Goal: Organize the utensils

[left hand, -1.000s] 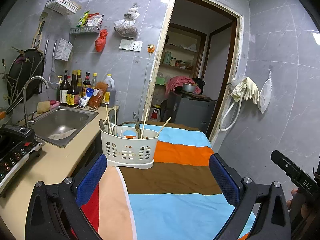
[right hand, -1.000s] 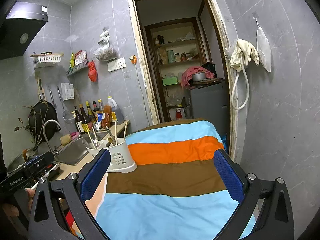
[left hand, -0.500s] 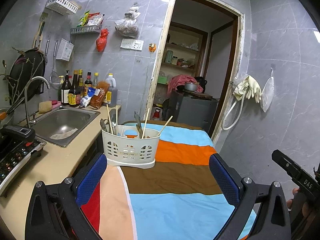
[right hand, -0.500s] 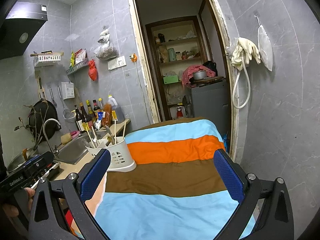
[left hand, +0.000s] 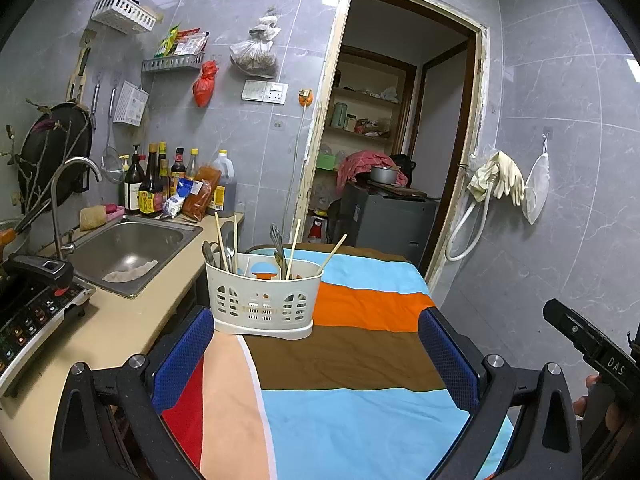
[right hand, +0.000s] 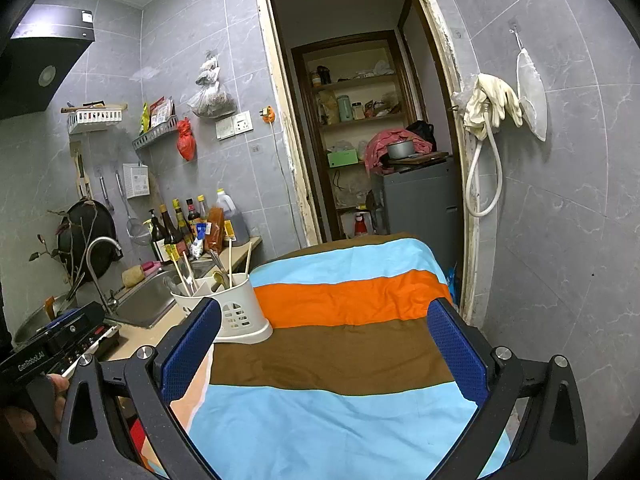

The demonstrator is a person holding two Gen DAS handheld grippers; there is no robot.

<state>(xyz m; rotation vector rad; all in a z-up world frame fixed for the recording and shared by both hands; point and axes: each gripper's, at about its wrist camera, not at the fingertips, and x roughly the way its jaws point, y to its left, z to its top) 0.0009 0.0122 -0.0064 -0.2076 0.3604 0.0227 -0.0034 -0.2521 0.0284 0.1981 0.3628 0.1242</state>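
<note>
A white plastic utensil caddy (left hand: 262, 302) stands on the striped tablecloth (left hand: 340, 360) near its left edge. Wooden chopsticks (left hand: 294, 248) and metal spoons (left hand: 276, 240) stick up out of it. My left gripper (left hand: 316, 354) hovers over the cloth just in front of the caddy, open, nothing between its blue pads. The caddy (right hand: 236, 312) shows again in the right wrist view, behind the left finger. My right gripper (right hand: 324, 346) is open and empty over the brown stripe, to the right of the caddy.
A beige counter (left hand: 108, 328) with a steel sink (left hand: 128, 248), a faucet and sauce bottles (left hand: 152, 188) runs along the left. A black cooktop (left hand: 32, 312) sits at the near left. An open doorway (left hand: 384, 160) lies beyond the table. Tiled wall stands at the right.
Both grippers have drifted slightly; the view of the caddy has shifted a little. Neither gripper took hold of anything.
</note>
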